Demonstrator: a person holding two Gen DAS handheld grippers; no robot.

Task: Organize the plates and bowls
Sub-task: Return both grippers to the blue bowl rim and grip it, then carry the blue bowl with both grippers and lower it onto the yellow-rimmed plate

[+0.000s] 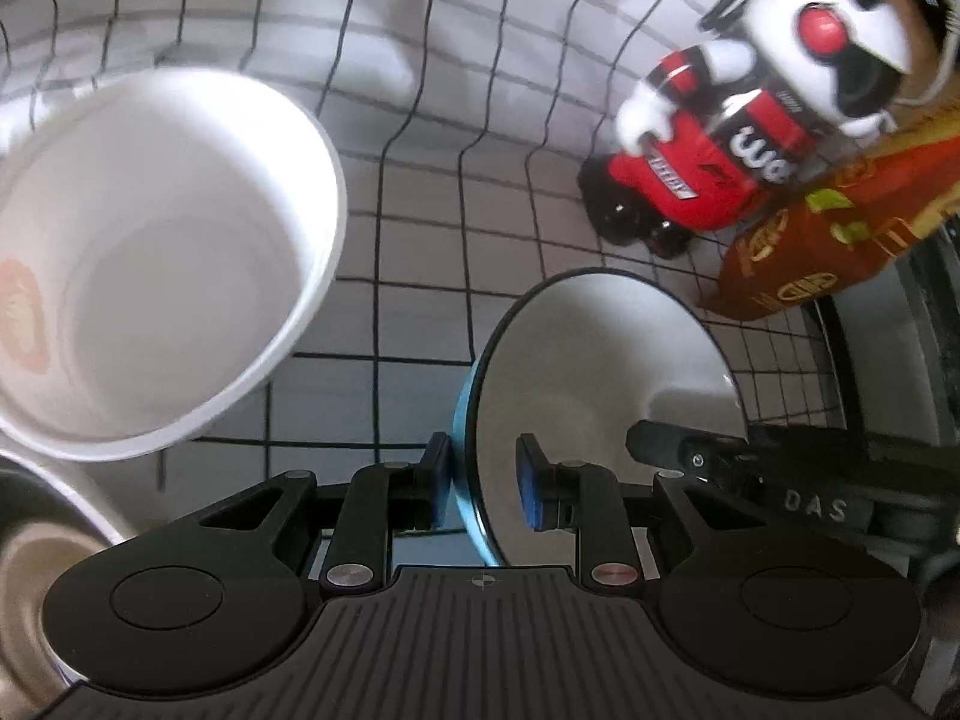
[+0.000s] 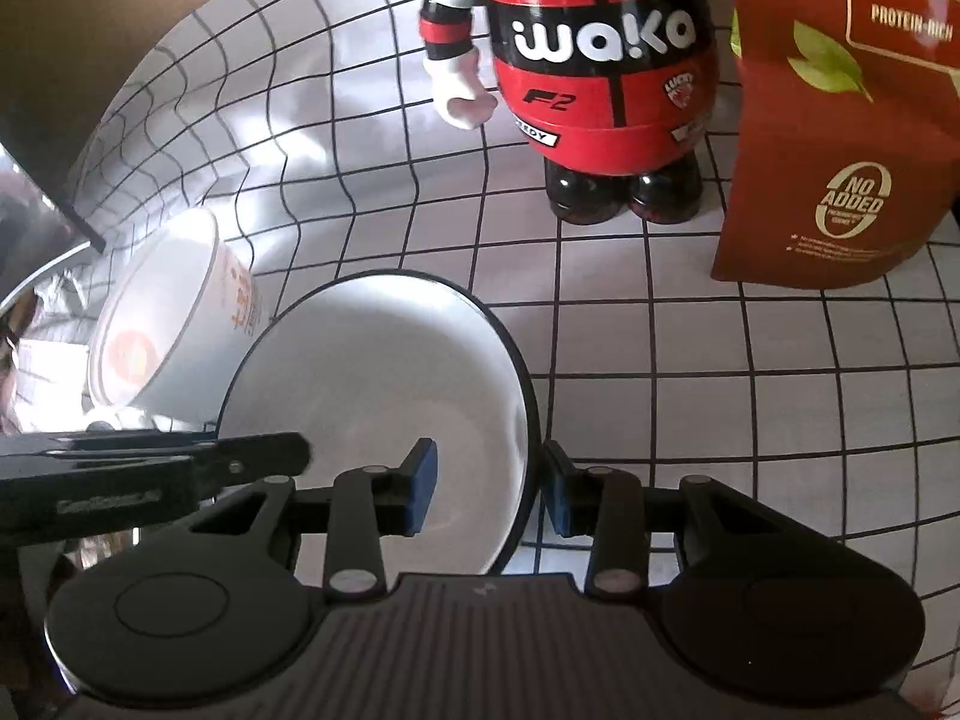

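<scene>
1. Right now your blue-rimmed bowl point(image 2: 384, 384) sits tilted on the tabletop point(image 2: 690, 396), with both claws at its rim from opposite sides.
2. Your left claw point(image 1: 480, 480) straddles the rim on one side; the outer pad looks to touch it, the inner pad shows a gap, so I cannot tell whether it truly pinches.
3. Your right claw point(image 2: 489, 489) straddles the far rim, pads drawn in close — a firm pinch is likely, though not certain.
4. Risk: a thin, glossy rim could slip if one side lifts first, and the bowl would swing into the tall white cup point(image 1: 162, 264) just beside it.
5. Further risk: the red mascot figure point(image 2: 606, 60) and red pouch point(image 2: 840, 138) stand near behind — a wide sweep could topple them.
6. Underneath, a white grid-lined cloth covers the tabletop; bright glare washes it.
</scene>
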